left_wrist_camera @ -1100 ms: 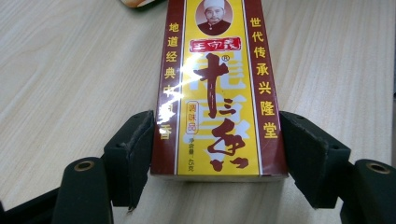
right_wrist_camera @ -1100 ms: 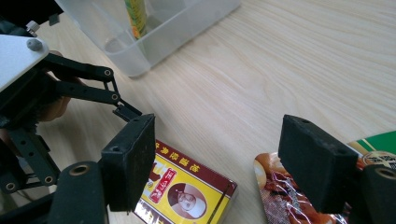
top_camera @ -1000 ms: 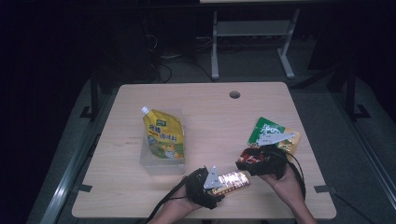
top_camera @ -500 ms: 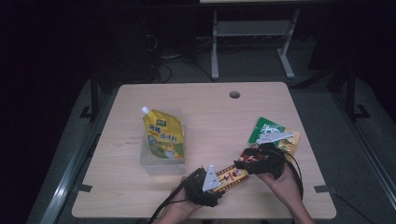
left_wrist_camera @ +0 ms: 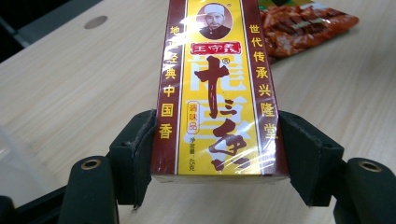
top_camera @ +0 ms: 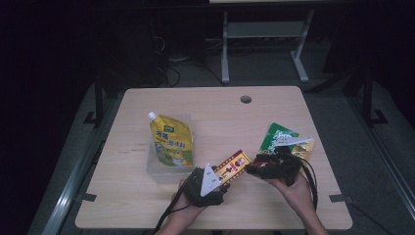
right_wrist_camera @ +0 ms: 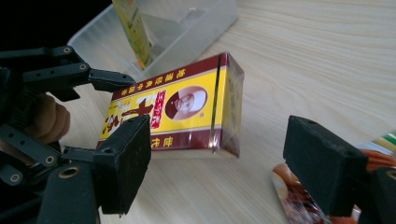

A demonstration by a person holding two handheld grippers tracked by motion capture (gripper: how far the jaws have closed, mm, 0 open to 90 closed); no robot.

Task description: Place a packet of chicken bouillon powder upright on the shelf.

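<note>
A yellow-and-maroon box (top_camera: pixel 235 164) with Chinese print and a portrait is clamped at its near end by my left gripper (top_camera: pixel 225 178), low at the table's front centre. In the left gripper view both pads press the long sides of the box (left_wrist_camera: pixel 217 93), which is lifted above the wood. My right gripper (top_camera: pixel 252 169) stands just right of the box's far end, jaws pointing left. In the right gripper view its jaws (right_wrist_camera: pixel 224 172) are wide open and the box (right_wrist_camera: pixel 187 112) lies beyond them, untouched.
A clear plastic tub (top_camera: pixel 164 171) left of centre holds a yellow spouted pouch (top_camera: pixel 171 142). A green packet (top_camera: pixel 278 137) and an orange snack packet (top_camera: pixel 307 147) lie under the right hand. A cable hole (top_camera: pixel 245 99) is at the table's back edge.
My left gripper has lifted the box off the table and away from the front edge. The right gripper has kept its place.
</note>
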